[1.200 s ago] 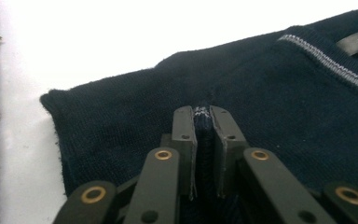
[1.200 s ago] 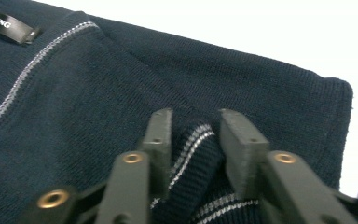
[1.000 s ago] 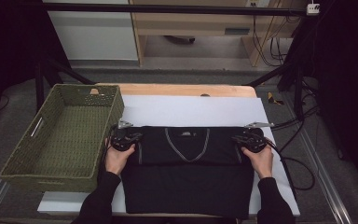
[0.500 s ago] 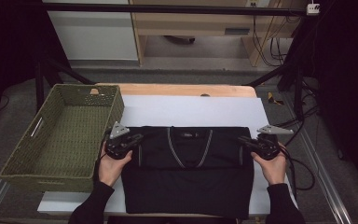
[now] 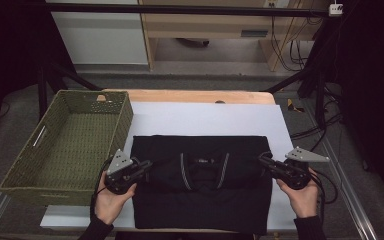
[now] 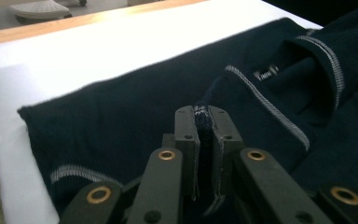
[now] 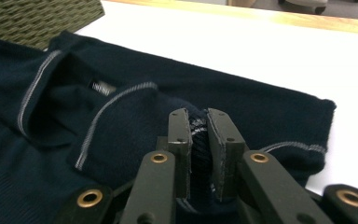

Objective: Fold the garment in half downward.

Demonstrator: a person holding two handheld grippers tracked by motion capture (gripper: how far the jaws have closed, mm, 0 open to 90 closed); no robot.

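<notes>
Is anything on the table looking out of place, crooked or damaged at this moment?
Nothing stands out. The dark shirt lies square on the white sheet, and the left gripper and right gripper each pinch a fold of it. The green basket sits straight beside it.

Shirt (image 5: 200,200) lies on the sheet (image 5: 205,120), basket (image 5: 70,145) apparently left.

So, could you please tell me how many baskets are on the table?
1. The green woven basket sits at the table's left edge, left of the folded dark polo shirt, empty as far as its inside shows.
</notes>
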